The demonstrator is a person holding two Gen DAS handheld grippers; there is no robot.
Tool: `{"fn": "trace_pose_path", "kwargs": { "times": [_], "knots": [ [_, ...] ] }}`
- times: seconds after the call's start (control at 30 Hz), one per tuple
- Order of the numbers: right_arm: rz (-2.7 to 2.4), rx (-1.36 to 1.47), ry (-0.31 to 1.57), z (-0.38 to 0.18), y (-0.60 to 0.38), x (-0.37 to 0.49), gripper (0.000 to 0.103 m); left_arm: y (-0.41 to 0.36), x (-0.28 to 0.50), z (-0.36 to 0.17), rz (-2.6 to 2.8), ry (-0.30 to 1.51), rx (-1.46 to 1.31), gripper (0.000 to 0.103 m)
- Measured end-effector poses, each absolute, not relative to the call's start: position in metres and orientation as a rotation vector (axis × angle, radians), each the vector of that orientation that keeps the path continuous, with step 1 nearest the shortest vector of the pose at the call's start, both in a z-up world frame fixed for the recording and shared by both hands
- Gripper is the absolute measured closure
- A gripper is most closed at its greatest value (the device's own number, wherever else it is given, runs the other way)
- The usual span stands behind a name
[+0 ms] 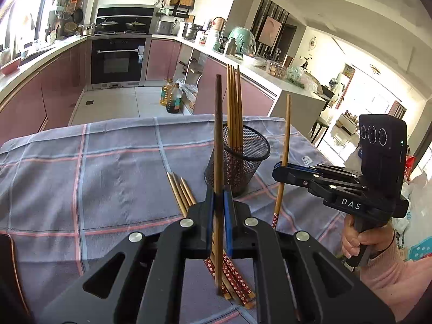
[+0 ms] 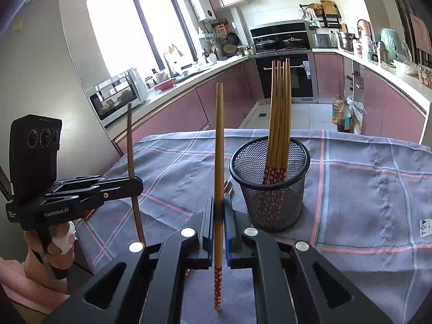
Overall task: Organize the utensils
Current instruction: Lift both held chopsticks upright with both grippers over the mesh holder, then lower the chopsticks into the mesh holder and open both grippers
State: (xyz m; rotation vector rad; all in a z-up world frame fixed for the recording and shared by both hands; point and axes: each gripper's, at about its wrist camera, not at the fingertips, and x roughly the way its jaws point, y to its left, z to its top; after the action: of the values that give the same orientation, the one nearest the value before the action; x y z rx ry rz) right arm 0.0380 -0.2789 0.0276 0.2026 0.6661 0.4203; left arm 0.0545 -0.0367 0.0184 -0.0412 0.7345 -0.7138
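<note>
My left gripper (image 1: 219,202) is shut on a wooden chopstick (image 1: 218,140) and holds it upright, near side of the black mesh cup (image 1: 243,162). My right gripper (image 2: 219,210) is shut on another chopstick (image 2: 219,145), also upright, left of the cup (image 2: 272,189) in its view. In the left wrist view the right gripper (image 1: 282,169) with its chopstick (image 1: 285,135) stands right of the cup. Several chopsticks (image 2: 280,113) stand in the cup. More chopsticks (image 1: 179,191) lie on the checked cloth (image 1: 94,175) under my left gripper. The left gripper (image 2: 135,185) shows at the left of the right wrist view.
The table stands in a kitchen with pink cabinets (image 1: 40,94) and an oven (image 1: 117,60). Oil bottles (image 1: 172,98) stand on the floor past the table's far edge. A cloth label (image 2: 424,226) lies near the right edge.
</note>
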Motion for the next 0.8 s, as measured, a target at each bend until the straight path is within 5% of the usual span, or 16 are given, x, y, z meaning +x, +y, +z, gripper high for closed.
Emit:
{"fn": "trace_pose_path", "kwargs": {
  "times": [0.8],
  "knots": [
    [0.38,0.15,0.487,0.102,-0.31,0.058,0.097,-0.068,0.085,0.104,-0.759,0.55,-0.089,0.095]
  ]
}}
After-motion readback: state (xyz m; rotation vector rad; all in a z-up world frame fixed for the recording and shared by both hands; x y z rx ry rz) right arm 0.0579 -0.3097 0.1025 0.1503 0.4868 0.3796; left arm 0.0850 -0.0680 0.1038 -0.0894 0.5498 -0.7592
